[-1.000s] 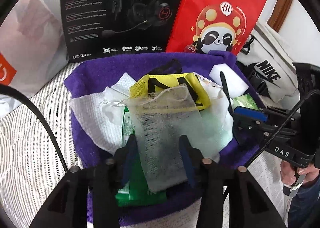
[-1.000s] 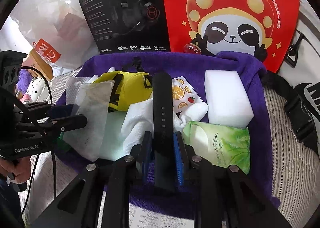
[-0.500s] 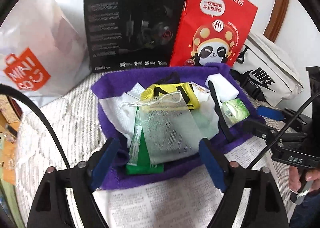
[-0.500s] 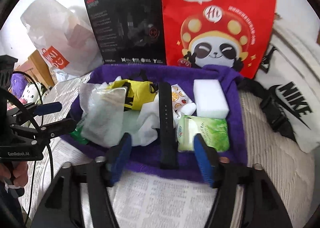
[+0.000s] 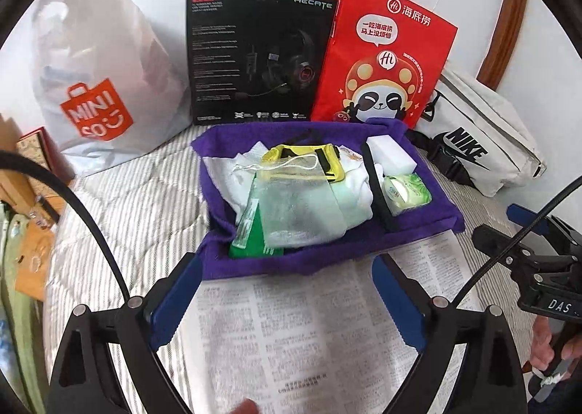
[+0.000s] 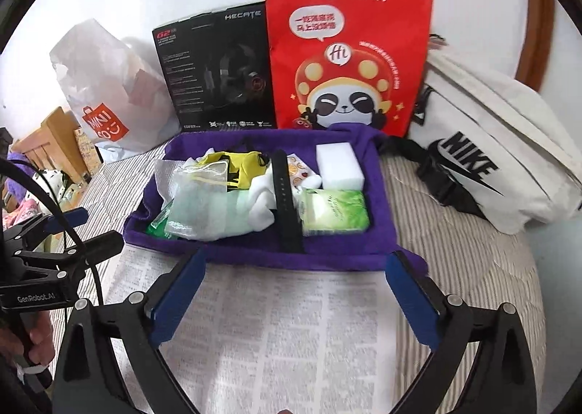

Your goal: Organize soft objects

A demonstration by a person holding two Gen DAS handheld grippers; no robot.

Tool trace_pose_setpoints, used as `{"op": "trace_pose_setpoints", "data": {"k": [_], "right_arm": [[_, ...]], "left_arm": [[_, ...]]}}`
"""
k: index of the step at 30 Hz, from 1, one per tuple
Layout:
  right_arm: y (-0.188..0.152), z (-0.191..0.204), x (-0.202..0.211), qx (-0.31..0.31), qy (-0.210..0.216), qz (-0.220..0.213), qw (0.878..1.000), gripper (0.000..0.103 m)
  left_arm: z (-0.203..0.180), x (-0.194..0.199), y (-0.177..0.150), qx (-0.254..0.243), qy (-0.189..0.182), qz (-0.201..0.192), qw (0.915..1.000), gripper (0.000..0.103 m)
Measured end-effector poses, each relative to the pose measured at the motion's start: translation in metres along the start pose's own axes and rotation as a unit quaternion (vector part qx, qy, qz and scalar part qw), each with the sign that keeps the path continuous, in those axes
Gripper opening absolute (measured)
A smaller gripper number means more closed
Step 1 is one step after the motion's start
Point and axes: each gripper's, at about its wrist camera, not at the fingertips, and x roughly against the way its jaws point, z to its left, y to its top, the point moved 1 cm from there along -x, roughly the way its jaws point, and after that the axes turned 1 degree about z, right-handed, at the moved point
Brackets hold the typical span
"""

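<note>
A purple towel (image 5: 327,254) (image 6: 342,250) lies on the bed and carries a pile of soft things: a mesh pouch (image 5: 291,195) (image 6: 196,195), a yellow pouch (image 5: 309,159) (image 6: 243,163), a white sponge (image 5: 391,155) (image 6: 338,166), a green tissue pack (image 5: 407,192) (image 6: 334,210), a black strap (image 5: 376,192) (image 6: 287,203) and a green packet (image 5: 254,243). My left gripper (image 5: 287,301) is open and empty, above the newspaper in front of the towel. My right gripper (image 6: 294,297) is open and empty, also in front of the towel.
A newspaper (image 5: 302,334) (image 6: 291,341) lies on the striped bedding in front of the towel. Behind the towel stand a Miniso bag (image 5: 102,86), a black headset box (image 5: 254,57) and a red paper bag (image 5: 382,61). A white Nike bag (image 6: 491,144) lies at the right.
Both grippers opened, letting go of the mesh pouch and the black strap, and pulled back from the towel to above the newspaper.
</note>
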Motion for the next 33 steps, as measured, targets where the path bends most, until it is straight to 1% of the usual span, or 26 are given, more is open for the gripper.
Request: {"op": "trace_pose_setpoints", "data": {"k": [4, 8, 10, 18, 24, 33], "right_arm": [[-0.007, -0.002, 0.012, -0.007, -0.008, -0.001, 1.0, 0.098], [-0.016, -0.008, 0.023, -0.023, -0.018, -0.003, 1.0, 0.098], [-0.019, -0.01, 0.029, -0.023, -0.016, -0.005, 1.0, 0.099], [-0.035, -0.011, 0.038, -0.019, -0.014, 0.001, 1.0, 0.099], [-0.038, -0.011, 0.042, -0.016, -0.012, -0.001, 1.0, 0.099], [-0.04, -0.014, 0.049, -0.022, -0.013, -0.005, 1.0, 0.099]], "left_arm": [[-0.006, 0.013, -0.009, 0.001, 0.024, -0.005, 0.9997, 0.095], [-0.013, 0.023, -0.017, -0.005, 0.038, -0.009, 0.9992, 0.095], [-0.017, 0.029, -0.02, -0.003, 0.043, -0.013, 0.999, 0.095], [-0.026, 0.043, -0.028, 0.004, 0.048, -0.021, 0.9986, 0.095], [-0.025, 0.05, -0.029, 0.013, 0.053, -0.027, 0.9981, 0.095], [-0.028, 0.053, -0.03, 0.012, 0.051, -0.028, 0.9982, 0.095]]}}
